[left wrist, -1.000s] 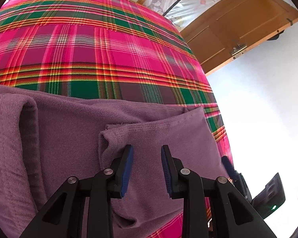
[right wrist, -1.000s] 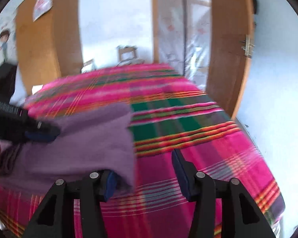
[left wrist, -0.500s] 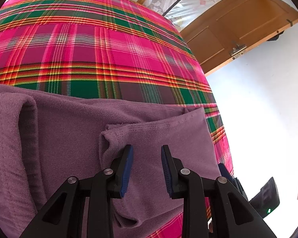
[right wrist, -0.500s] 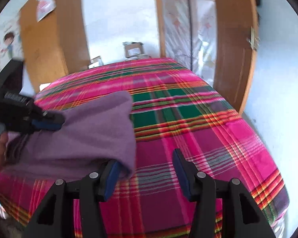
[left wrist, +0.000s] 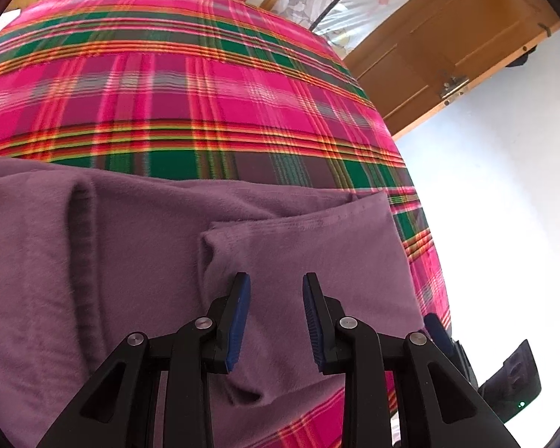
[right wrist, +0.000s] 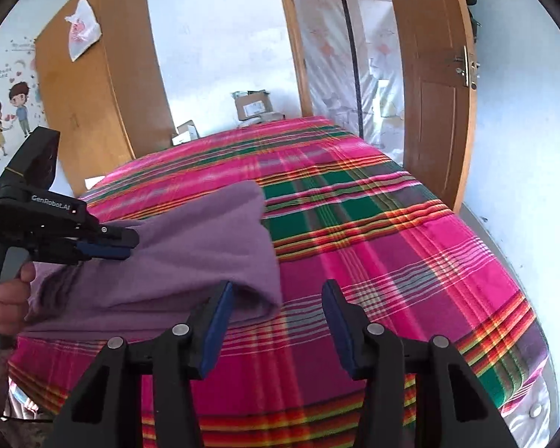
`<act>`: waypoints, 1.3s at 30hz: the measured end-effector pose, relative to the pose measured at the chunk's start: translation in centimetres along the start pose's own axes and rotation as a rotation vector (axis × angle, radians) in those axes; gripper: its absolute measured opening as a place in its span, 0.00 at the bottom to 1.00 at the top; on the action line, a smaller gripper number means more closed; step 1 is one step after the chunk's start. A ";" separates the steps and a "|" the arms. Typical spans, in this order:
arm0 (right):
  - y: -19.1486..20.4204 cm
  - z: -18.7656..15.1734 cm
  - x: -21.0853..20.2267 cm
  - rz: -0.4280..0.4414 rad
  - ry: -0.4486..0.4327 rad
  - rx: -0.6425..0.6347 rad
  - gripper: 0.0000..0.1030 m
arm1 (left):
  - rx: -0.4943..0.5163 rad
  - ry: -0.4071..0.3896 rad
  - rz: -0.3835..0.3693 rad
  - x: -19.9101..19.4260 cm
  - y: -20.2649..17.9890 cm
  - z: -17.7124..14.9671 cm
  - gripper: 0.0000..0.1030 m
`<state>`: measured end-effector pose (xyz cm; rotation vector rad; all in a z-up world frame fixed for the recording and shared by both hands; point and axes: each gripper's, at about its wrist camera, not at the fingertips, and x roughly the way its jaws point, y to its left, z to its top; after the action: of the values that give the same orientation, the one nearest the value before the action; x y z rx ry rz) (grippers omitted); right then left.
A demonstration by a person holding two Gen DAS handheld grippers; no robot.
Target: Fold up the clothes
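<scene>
One purple garment lies partly folded on the near edge of the plaid bed. Left gripper hovers over its top flap, half open, gripping nothing; right gripper is wide, empty, beside the corner. Pinch both corners evenly before folding. Two grippers.
</scene>
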<state>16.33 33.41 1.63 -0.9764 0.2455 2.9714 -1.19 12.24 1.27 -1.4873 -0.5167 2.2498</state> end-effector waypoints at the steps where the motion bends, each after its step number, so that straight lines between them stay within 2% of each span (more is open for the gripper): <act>1: 0.0 0.0 0.0 -0.004 0.001 0.002 0.49 | 0.003 -0.005 0.009 -0.3 0.1 -0.1 0.29; 3: 0.0 0.1 0.0 0.014 0.005 0.007 0.49 | 0.009 -0.014 0.028 -0.7 0.1 -0.4 0.31; 5: 0.2 0.1 -0.1 0.014 0.001 0.003 0.49 | 0.016 -0.017 0.035 -1.2 0.2 -0.7 0.42; 11: 0.7 -0.4 -0.5 0.041 -0.013 0.010 0.49 | -0.015 -0.002 0.101 -1.7 1.3 -1.6 0.42; 19: 0.9 -0.8 -0.6 0.053 -0.010 0.025 0.49 | -0.046 0.042 0.087 -1.1 1.3 -2.5 0.42; 21: 0.7 -0.9 -0.7 0.053 -0.014 0.035 0.49 | -0.062 0.057 0.065 -0.9 1.2 -2.6 0.42; 27: 0.5 -1.0 -0.8 0.066 -0.011 0.054 0.49 | -0.093 0.053 0.042 -0.6 0.7 -2.8 0.42; 28: 0.6 -1.0 -0.8 0.068 -0.010 0.052 0.49 | -0.095 0.051 0.046 -0.6 0.6 -2.8 0.41; 30: 0.7 -1.0 -0.7 0.068 -0.005 0.045 0.49 | -0.091 0.053 0.056 -0.3 0.4 -2.8 0.29; 32: 0.8 -1.1 -0.6 0.067 -0.001 0.045 0.49 | -0.089 0.058 0.064 -0.1 0.3 -2.8 0.10; 39: 1.0 -1.1 -0.9 0.062 -0.010 0.041 0.49 | -0.085 0.048 0.008 -0.7 -0.5 -2.3 0.08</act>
<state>17.71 32.32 1.41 -0.9666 0.3420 3.0131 1.22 12.51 1.18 -1.5834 -0.5989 2.2174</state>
